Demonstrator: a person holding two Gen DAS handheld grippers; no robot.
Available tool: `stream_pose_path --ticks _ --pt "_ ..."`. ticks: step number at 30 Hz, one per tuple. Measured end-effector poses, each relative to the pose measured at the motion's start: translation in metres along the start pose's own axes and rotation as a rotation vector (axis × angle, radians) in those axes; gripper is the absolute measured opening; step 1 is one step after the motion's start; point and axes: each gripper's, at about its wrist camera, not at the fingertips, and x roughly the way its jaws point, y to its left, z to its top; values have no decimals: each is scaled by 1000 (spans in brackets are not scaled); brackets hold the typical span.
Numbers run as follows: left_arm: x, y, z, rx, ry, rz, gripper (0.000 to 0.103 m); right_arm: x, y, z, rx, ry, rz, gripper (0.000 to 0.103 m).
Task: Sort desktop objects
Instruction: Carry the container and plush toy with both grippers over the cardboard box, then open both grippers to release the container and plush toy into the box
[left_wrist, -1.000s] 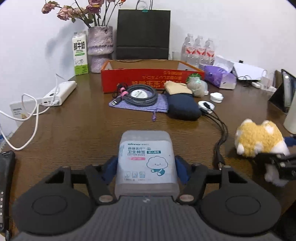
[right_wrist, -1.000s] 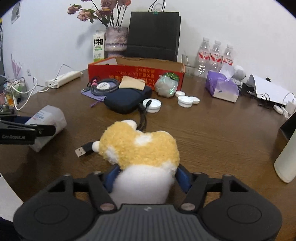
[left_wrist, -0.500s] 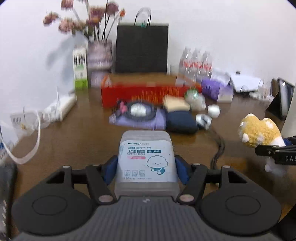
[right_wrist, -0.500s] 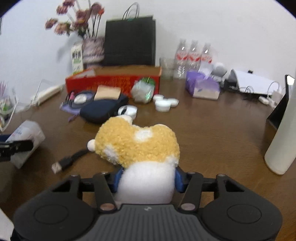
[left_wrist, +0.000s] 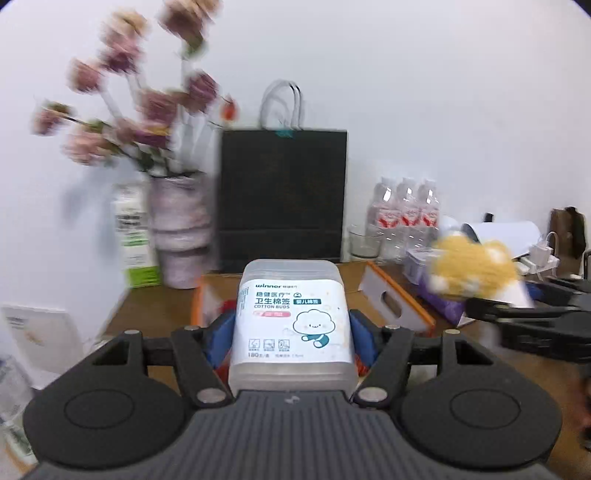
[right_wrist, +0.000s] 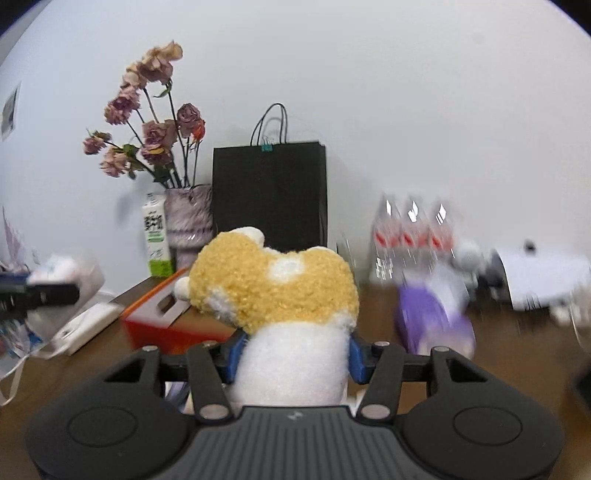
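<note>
A clear box of cotton buds (left_wrist: 291, 314) with a white label is held above the brown table, my left gripper (left_wrist: 291, 330) shut on its sides. Behind and below it lies the open red cardboard box (left_wrist: 399, 299). My right gripper (right_wrist: 293, 350) is shut on the white body of a yellow-and-white plush toy (right_wrist: 273, 291), lifted off the table with the red cardboard box (right_wrist: 166, 328) to its left. In the left wrist view the plush toy (left_wrist: 472, 269) shows blurred at the right. In the right wrist view the cotton bud box (right_wrist: 70, 273) is a blur at the left edge.
A black paper bag (right_wrist: 269, 192) stands against the wall behind the red box. Left of it are a vase of dried flowers (right_wrist: 188, 221) and a milk carton (right_wrist: 157, 236). Water bottles (right_wrist: 410, 229), a purple tissue pack (right_wrist: 432, 314) and a white power strip (right_wrist: 88, 325) also sit on the table.
Both grippers have risen and moved toward the red box with their loads. The cotton bud box and the plush toy left the table. The right jaws squeezed the plush tighter.
</note>
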Motion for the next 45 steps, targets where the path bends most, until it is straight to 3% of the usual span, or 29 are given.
stream_pose_path --ticks 5,8,11,13,15,21,23,30,35,39,45 --pt "132 19 41 -41 212 29 66 135 7 59 -118 213 -97 52" --pt "200 31 38 -76 328 53 66 206 14 66 -191 363 -97 52" --pt "252 41 26 -82 407 85 66 265 9 58 -144 495 -81 52" --pt "278 43 19 -63 445 117 66 295 6 50 -127 546 -103 52" --pt "299 46 16 -52 474 88 66 314 6 46 -128 572 -120 52" --pt "324 43 17 -12 492 87 68 341 10 37 -165 623 -120 56" --pt "321 41 21 13 453 73 68 342 11 39 -181 622 -120 64" --pt "273 46 55 2 376 85 79 304 8 82 -187 538 -129 72" --pt "215 50 65 -22 312 105 86 257 -2 98 -93 467 -75 73" --pt "163 50 43 -73 252 122 98 211 -6 82 -11 418 11 77" --pt "74 29 -36 -121 178 110 103 124 6 20 76 327 66 77"
